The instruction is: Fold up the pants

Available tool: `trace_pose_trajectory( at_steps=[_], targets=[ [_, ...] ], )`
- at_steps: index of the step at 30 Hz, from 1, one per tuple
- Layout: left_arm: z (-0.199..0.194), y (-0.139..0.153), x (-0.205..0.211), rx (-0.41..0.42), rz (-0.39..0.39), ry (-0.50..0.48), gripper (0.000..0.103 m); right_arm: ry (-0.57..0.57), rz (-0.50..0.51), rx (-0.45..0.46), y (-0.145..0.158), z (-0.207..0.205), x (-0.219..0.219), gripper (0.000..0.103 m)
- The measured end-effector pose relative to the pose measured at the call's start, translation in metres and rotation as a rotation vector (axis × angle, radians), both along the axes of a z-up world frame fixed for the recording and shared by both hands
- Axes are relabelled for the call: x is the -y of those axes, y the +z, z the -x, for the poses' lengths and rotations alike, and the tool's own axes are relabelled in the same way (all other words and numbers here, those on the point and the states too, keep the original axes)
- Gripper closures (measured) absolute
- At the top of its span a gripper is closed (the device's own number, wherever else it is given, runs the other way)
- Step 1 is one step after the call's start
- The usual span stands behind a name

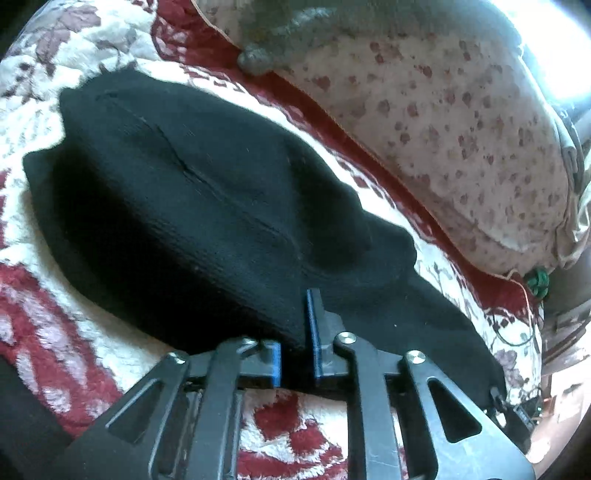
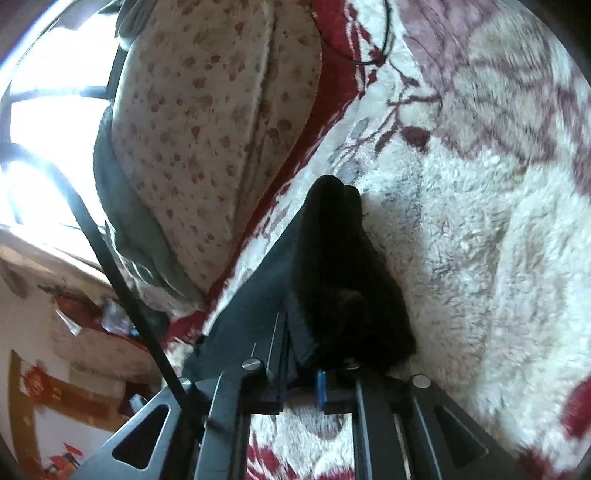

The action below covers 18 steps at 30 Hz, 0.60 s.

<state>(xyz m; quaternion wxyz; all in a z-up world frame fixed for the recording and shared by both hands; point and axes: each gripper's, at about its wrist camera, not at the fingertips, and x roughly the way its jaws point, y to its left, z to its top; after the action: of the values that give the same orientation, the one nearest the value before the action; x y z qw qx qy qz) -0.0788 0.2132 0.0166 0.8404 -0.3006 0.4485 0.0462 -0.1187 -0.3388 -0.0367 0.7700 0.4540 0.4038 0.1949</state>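
The black pants (image 1: 192,206) lie bunched in a long mound across a white and red fleece blanket (image 1: 92,350). My left gripper (image 1: 295,332) sits at their near edge, and the dark cloth fills the narrow gap between its blue pads (image 1: 314,325). The cloth drapes over the left finger and hides its tip. In the right wrist view, a folded strip of the pants (image 2: 340,266) runs away from my right gripper (image 2: 301,362). That gripper is shut on the near end of the strip, with fabric pinched between the blue pads (image 2: 321,387).
A floral pillow (image 1: 443,129) lies along the blanket's red border just beyond the pants, also seen as the pillow (image 2: 192,129) at left. Grey cloth (image 1: 295,22) rests on it. A dark cable (image 2: 384,37) loops on the blanket (image 2: 461,258). Bright window bars stand at far left.
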Motion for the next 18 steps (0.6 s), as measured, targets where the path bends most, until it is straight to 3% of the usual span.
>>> trace_pose_trajectory(
  at_steps=[10, 14, 16, 18],
  targets=[
    [0.03, 0.03, -0.028, 0.066, -0.113, 0.107, 0.085, -0.016, 0.317, 0.06, 0.058, 0.028, 0.002, 0.087],
    [0.044, 0.036, -0.055, 0.078, -0.129, 0.18, 0.085, 0.083, 0.321, 0.14, 0.079, 0.025, -0.025, 0.084],
    [0.05, 0.037, -0.07, 0.08, -0.117, 0.213, 0.077, 0.171, 0.277, 0.191, 0.086, 0.017, -0.052, 0.081],
    [0.055, 0.038, -0.08, 0.089, -0.086, 0.23, 0.058, 0.271, 0.226, 0.24, 0.09, 0.007, -0.091, 0.071]
  ],
)
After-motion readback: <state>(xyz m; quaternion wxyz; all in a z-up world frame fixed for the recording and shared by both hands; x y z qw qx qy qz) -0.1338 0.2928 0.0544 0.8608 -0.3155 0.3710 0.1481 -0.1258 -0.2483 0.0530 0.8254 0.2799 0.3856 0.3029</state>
